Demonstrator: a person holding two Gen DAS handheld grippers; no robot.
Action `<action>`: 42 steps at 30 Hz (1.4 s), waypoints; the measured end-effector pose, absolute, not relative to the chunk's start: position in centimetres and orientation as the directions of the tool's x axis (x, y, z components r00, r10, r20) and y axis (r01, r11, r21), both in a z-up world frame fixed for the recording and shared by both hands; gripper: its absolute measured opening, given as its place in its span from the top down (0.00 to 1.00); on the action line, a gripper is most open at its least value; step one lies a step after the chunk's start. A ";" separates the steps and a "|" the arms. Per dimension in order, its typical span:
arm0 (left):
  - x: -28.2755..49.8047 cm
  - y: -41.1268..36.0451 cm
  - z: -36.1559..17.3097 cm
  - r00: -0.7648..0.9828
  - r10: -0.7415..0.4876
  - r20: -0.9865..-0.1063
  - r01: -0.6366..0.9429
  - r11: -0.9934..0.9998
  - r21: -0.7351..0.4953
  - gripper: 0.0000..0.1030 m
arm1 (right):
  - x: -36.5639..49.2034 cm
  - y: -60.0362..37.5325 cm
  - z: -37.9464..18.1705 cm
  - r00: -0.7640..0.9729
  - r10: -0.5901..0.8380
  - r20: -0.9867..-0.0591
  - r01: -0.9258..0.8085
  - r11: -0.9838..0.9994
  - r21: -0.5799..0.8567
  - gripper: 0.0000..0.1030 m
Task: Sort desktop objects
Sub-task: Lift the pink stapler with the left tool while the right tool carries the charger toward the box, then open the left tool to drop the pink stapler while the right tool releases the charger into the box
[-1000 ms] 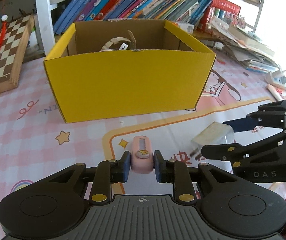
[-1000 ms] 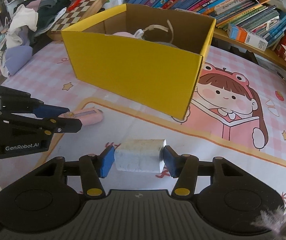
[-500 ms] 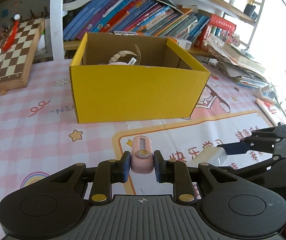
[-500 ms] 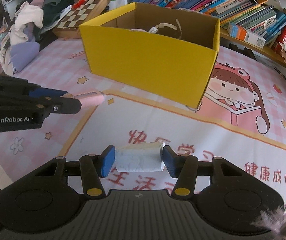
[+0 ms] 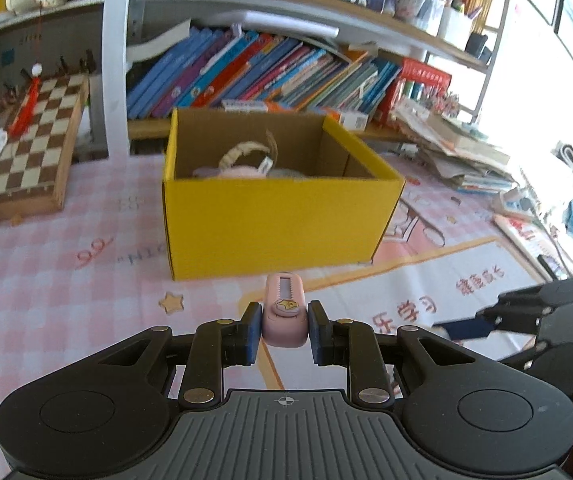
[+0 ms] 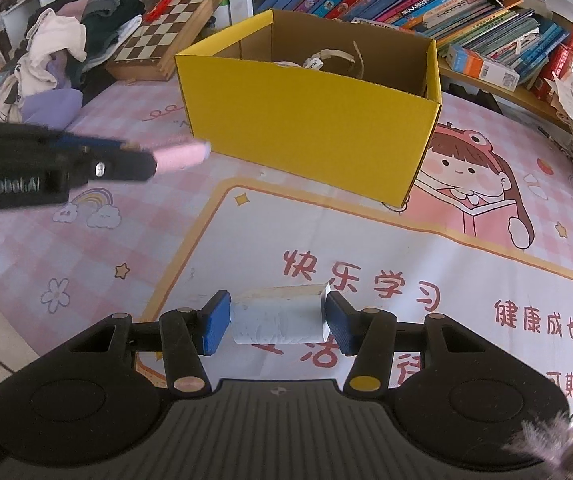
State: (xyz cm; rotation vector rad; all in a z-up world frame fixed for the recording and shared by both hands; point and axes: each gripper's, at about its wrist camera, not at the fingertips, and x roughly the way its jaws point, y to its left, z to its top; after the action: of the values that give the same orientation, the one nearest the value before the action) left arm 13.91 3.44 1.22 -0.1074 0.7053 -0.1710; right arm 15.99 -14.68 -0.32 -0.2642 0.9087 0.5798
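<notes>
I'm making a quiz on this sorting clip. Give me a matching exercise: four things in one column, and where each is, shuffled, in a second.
Things:
1. pink utility knife
2. pale blue-grey block
3. woven band with a tag
4. chessboard

Places:
A. inside the yellow box
B. lying to the left of the box
C. in the left claw
D. in the right claw

Pairs: 1-C, 2-D, 3-A, 4-B
</notes>
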 end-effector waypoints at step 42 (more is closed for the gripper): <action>28.1 3.6 5.7 0.849 -0.117 -0.515 0.107 0.993 -0.049 0.78 | 35.3 -11.1 7.8 0.615 0.400 -0.680 -0.661 0.732 -0.168 0.52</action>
State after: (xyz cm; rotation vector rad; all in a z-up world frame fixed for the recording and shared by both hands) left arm 28.09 3.64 5.75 -0.0191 0.5440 -0.1178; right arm 35.28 -11.07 7.77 -0.4297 0.6621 0.6329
